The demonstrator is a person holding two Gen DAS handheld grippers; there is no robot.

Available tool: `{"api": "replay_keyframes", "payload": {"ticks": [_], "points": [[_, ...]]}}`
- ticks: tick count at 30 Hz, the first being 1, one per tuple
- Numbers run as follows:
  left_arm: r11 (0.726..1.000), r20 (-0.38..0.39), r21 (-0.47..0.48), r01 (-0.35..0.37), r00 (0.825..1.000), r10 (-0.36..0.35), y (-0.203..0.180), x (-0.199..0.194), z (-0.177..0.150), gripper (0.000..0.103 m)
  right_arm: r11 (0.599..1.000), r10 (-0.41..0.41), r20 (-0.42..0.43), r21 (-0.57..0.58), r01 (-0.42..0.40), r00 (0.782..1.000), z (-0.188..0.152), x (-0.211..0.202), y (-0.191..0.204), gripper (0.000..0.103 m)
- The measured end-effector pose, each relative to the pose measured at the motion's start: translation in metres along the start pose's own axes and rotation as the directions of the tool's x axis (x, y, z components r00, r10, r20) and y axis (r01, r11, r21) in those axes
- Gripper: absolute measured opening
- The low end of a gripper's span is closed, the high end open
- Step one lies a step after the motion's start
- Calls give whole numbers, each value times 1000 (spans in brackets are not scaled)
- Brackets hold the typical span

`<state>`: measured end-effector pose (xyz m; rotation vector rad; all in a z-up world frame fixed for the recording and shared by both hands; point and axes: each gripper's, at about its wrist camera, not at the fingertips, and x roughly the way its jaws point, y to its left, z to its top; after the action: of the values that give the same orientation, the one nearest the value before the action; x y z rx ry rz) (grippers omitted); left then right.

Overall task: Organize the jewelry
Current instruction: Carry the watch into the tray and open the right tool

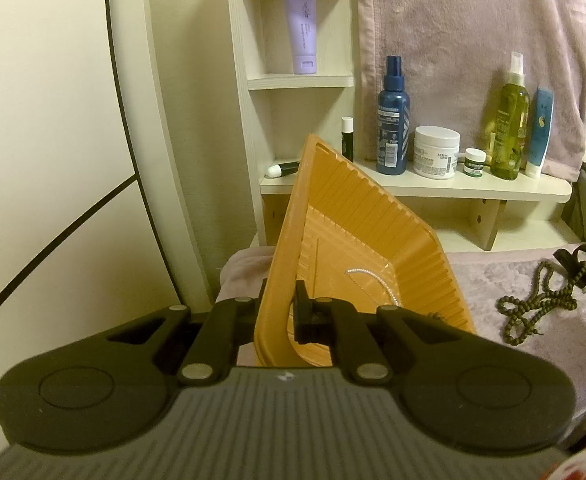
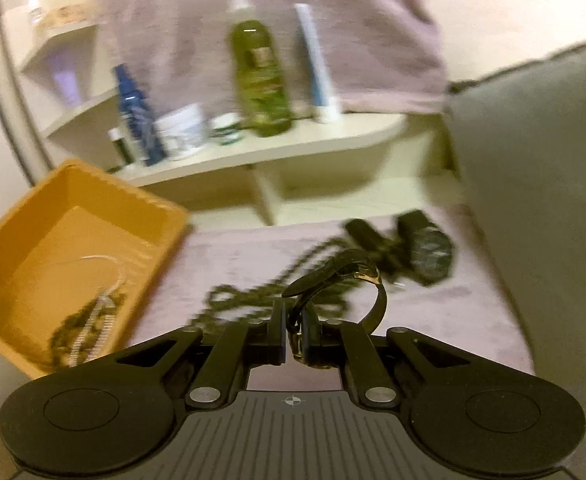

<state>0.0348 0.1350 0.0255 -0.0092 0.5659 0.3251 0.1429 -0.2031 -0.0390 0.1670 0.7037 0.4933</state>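
jewelry is being gathered on a mauve, plush cloth (image 2: pixel 253 248) that is covering the work surface. behind it, a cream wooden shelf (image 1: pixel 453 190) is being used for plastic bottles and jars, with a mauve towel (image 1: pixel 473 40) hanging above them.

an orange plastic tray (image 1: pixel 357 216), rectangular with ribbed walls, is being held tilted up on edge by the left gripper (image 1: pixel 281 312); its near rim is being pinched between the two black fingers. inside the tray, a pale, fine-linked chain (image 1: pixel 377 276) is lying on the smooth floor, and in the right wrist view a darker beaded piece is seen lying with it, though blur is hiding its detail.

on the cloth to the right of the tray, a long strand of small, round, dark olive beads (image 1: pixel 533 304) is lying in loose loops. beyond it, a chunky black watch (image 2: pixel 429 252) is resting.

a slim watch with a dark strap (image 2: pixel 333 270), curved into a loop and showing a gold-toned fitting, is being gripped by the right gripper (image 2: pixel 294 332); its fingers are pressed closely together on the strap, which is arching above the cloth.
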Motion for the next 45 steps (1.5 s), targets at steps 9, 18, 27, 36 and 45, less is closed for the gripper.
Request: {"api": "replay_keyframes", "payload": {"ticks": [9, 18, 27, 36, 45], "points": [[1000, -2, -7, 5, 1000, -5, 2, 1, 0, 7, 982, 162, -34, -90, -165, 986, 14, 20, 64, 7], [1000, -6, -14, 9, 1000, -9, 5, 2, -1, 7, 947, 292, -108, -108, -303, 950, 19, 47, 112, 7], [1000, -4, -18, 11, 1000, -11, 6, 4, 0, 7, 918, 354, -186, -121, -379, 917, 19, 66, 146, 7], [1000, 0, -21, 13, 1000, -14, 6, 4, -1, 7, 908, 370, -261, -100, -406, 892, 12, 86, 160, 7], [1000, -1, -24, 16, 1000, -16, 7, 4, -1, 7, 905, 382, -278, -79, -417, 881, 3, 90, 161, 48]]}}
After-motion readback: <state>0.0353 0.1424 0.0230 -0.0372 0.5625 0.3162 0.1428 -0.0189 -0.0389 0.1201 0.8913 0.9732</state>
